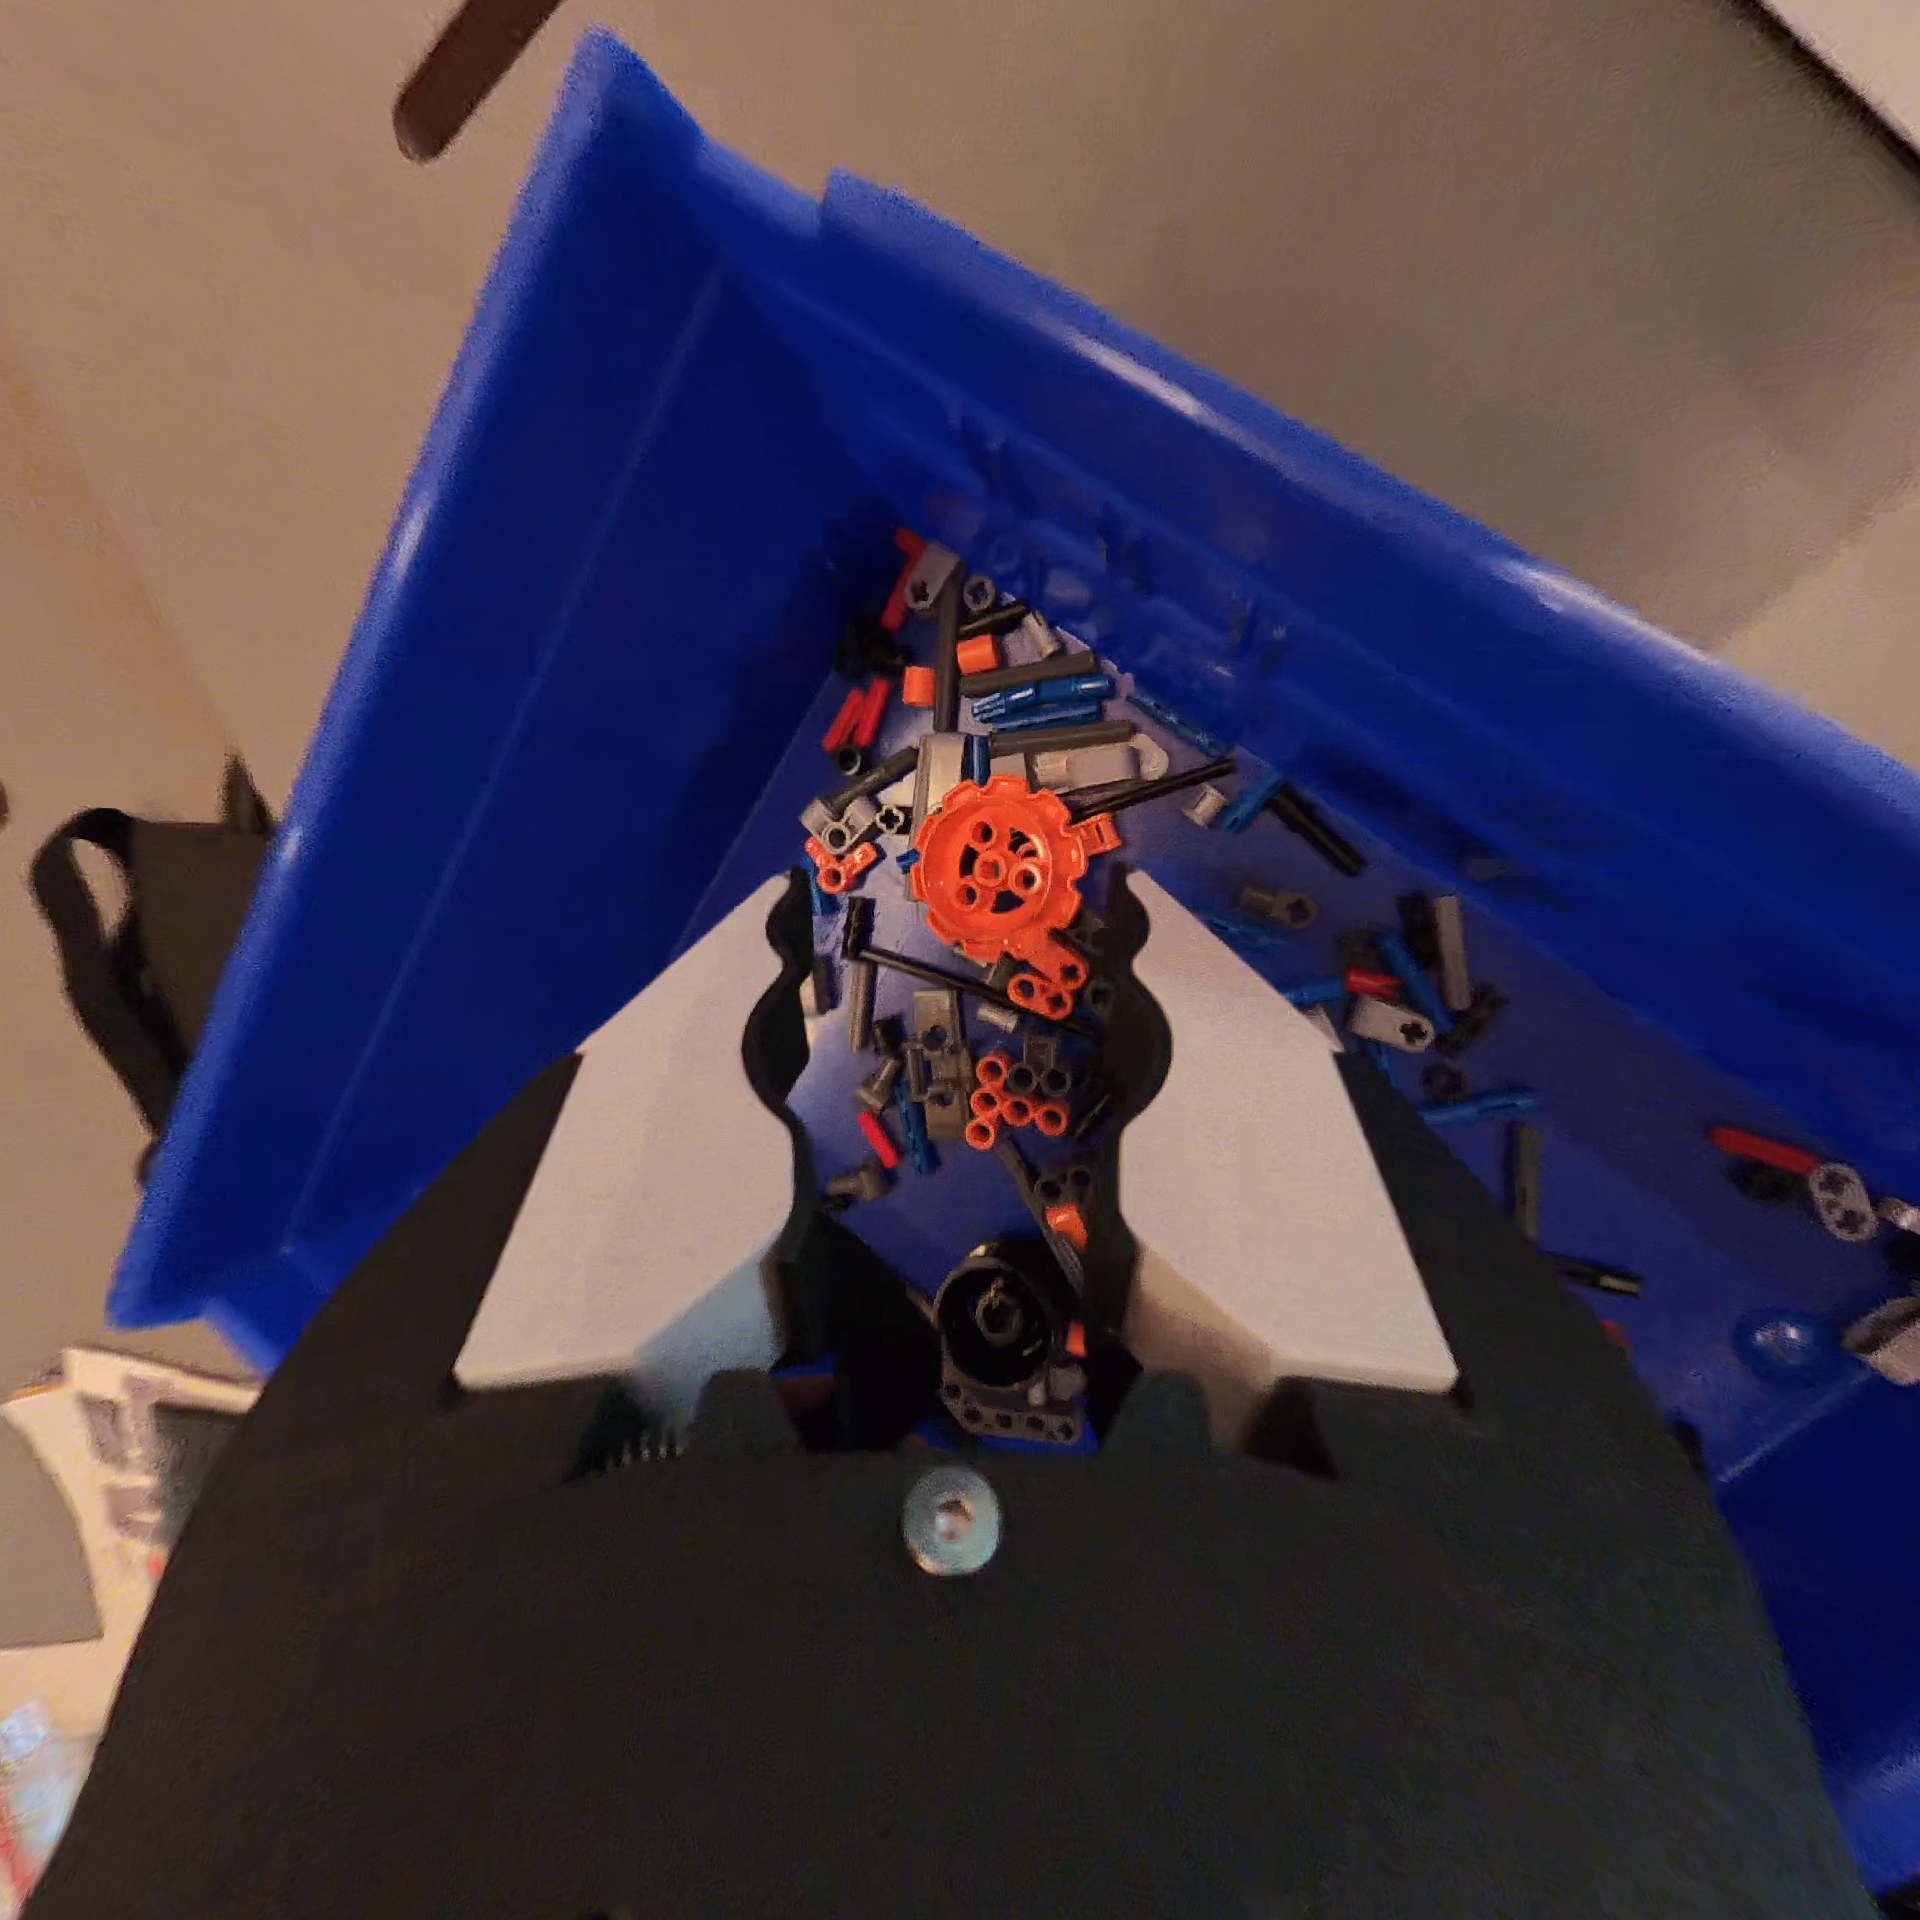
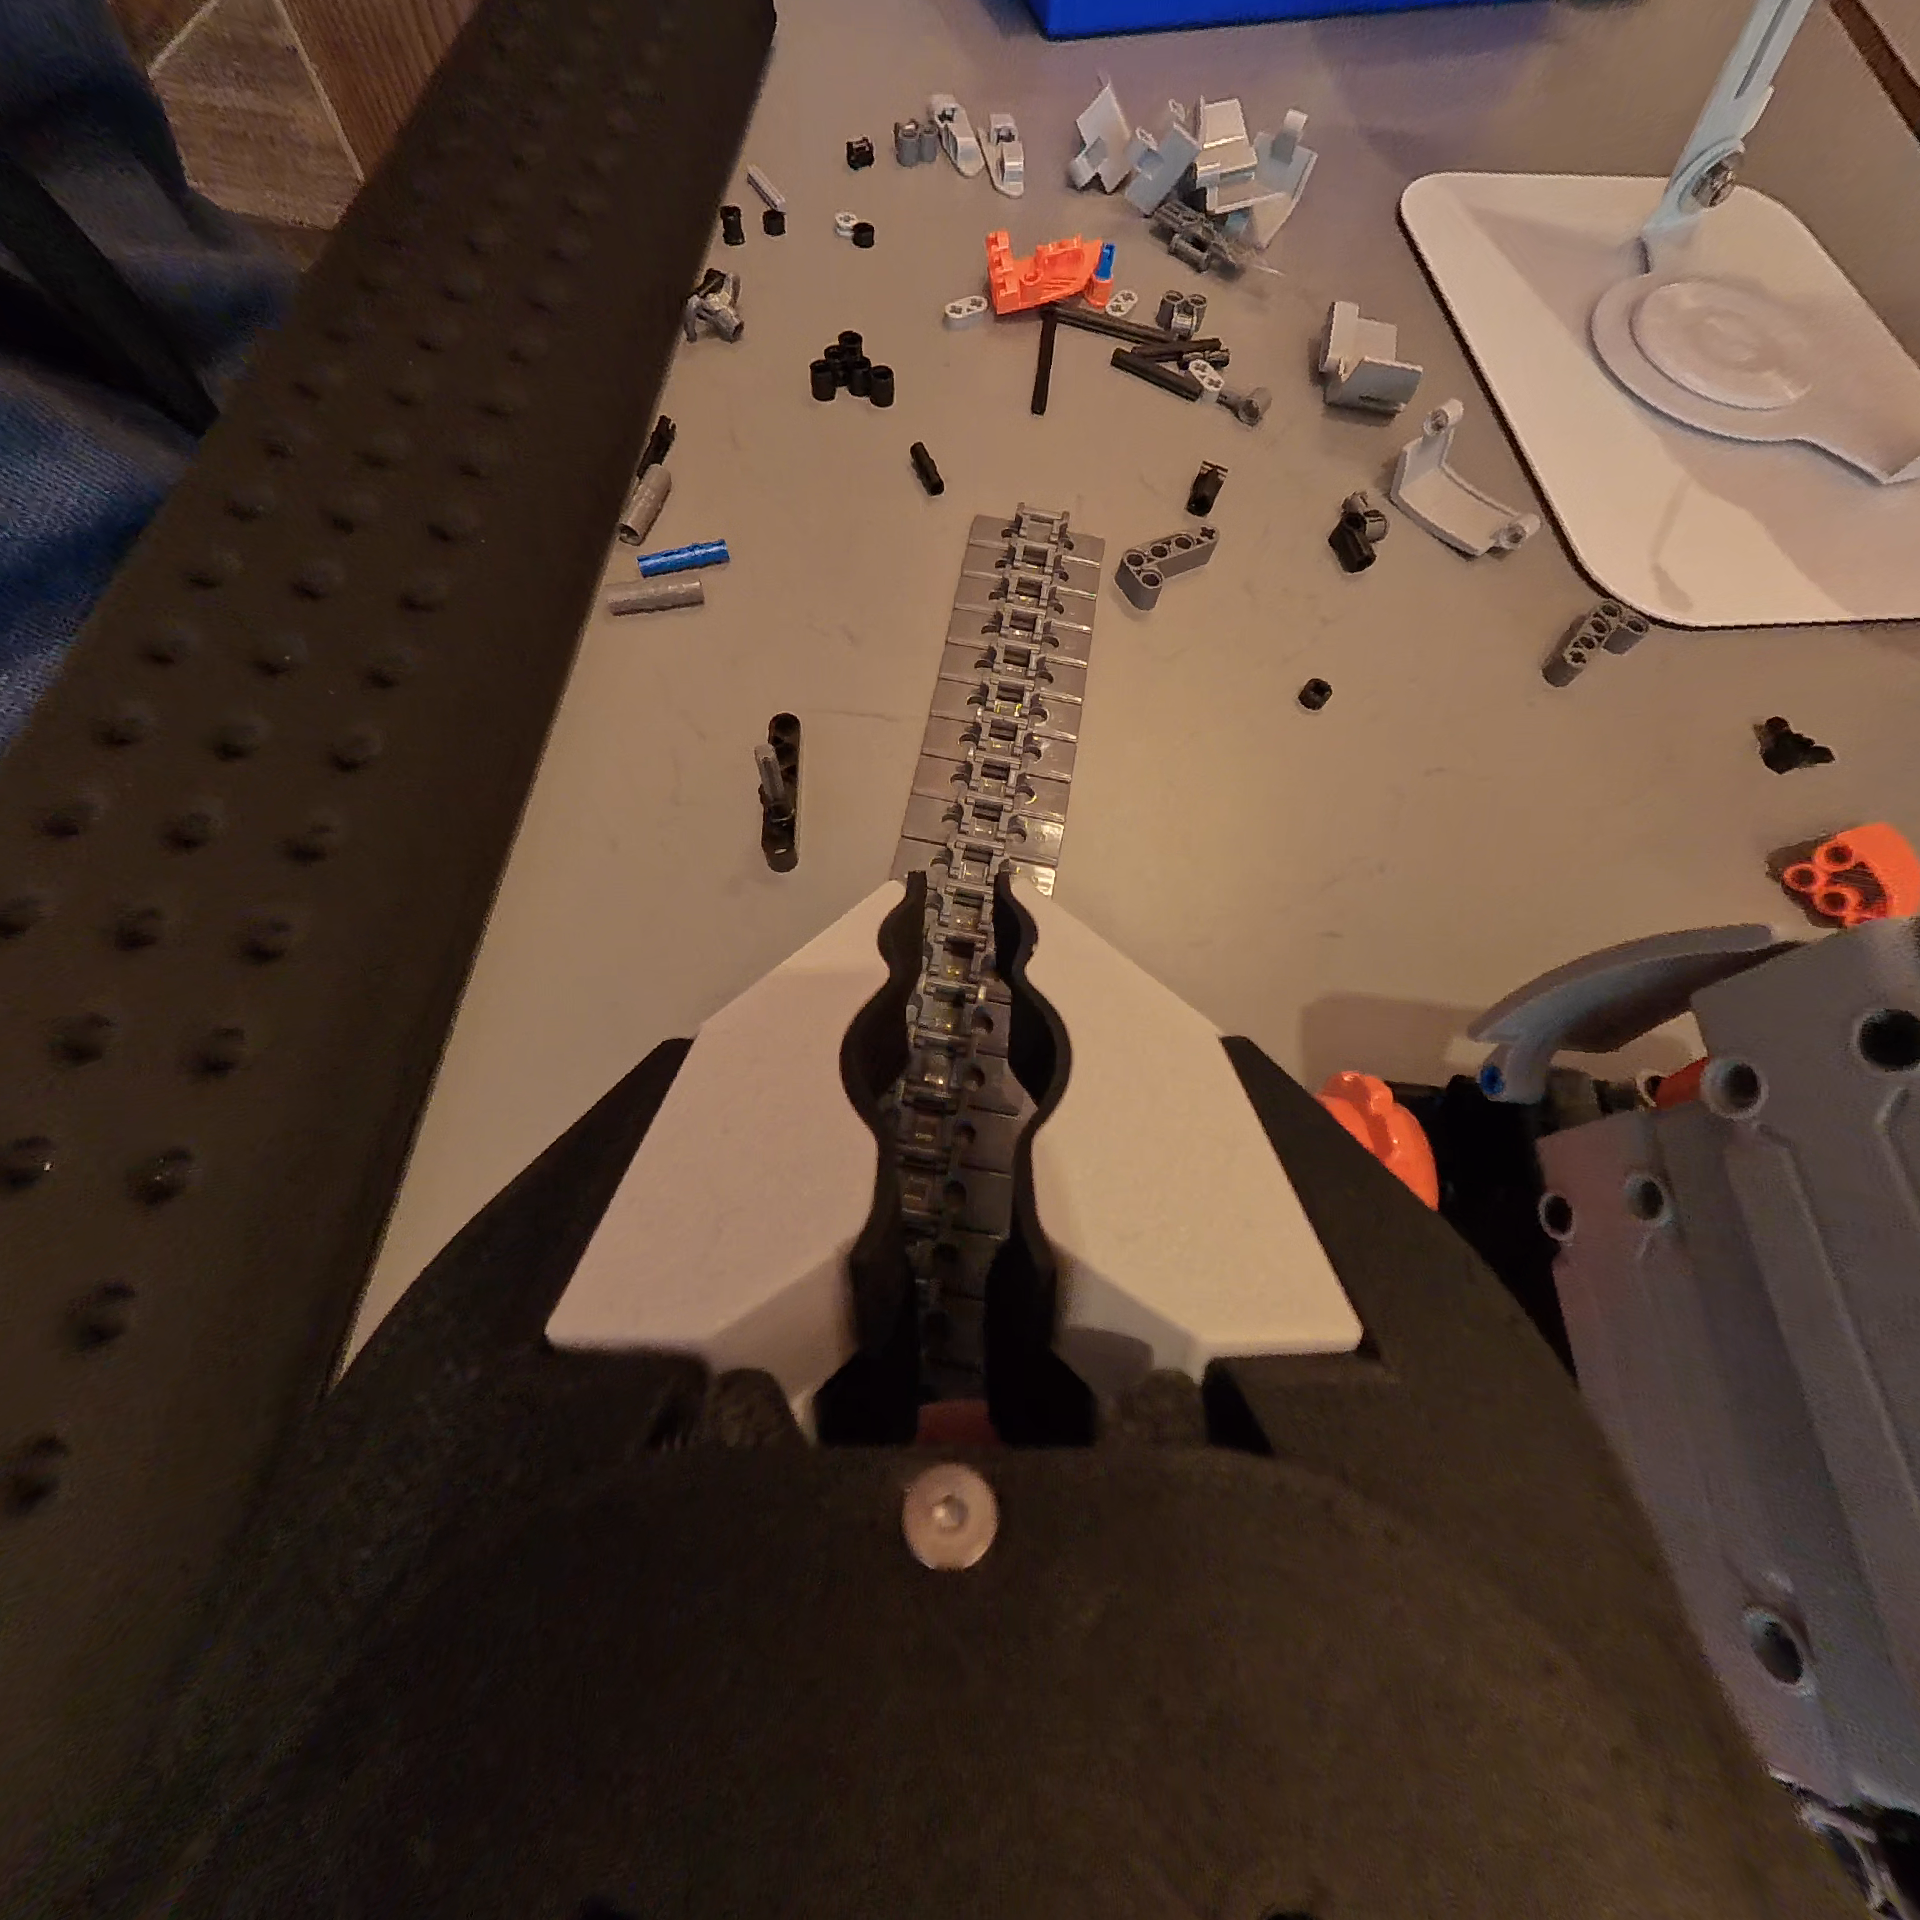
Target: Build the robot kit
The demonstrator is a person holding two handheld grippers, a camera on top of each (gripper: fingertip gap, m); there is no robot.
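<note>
Right gripper (image 2: 958,883) clamps grey track (image 2: 1013,665), near end hidden.

The left gripper (image 1: 954,904) stands parted inside the blue bin (image 1: 582,644); walls close it in from 9 to 2 o'clock, and a heap of small parts led by an orange gear (image 1: 992,862) crowds 12. The right gripper (image 2: 956,894) straddles a grey track chain (image 2: 1013,665) running to 12. Bare table (image 2: 1299,831) lies at 2; a black studded beam (image 2: 343,582) blocks 9 to 11, a grey model (image 2: 1745,1226) blocks 3 to 4.
</note>
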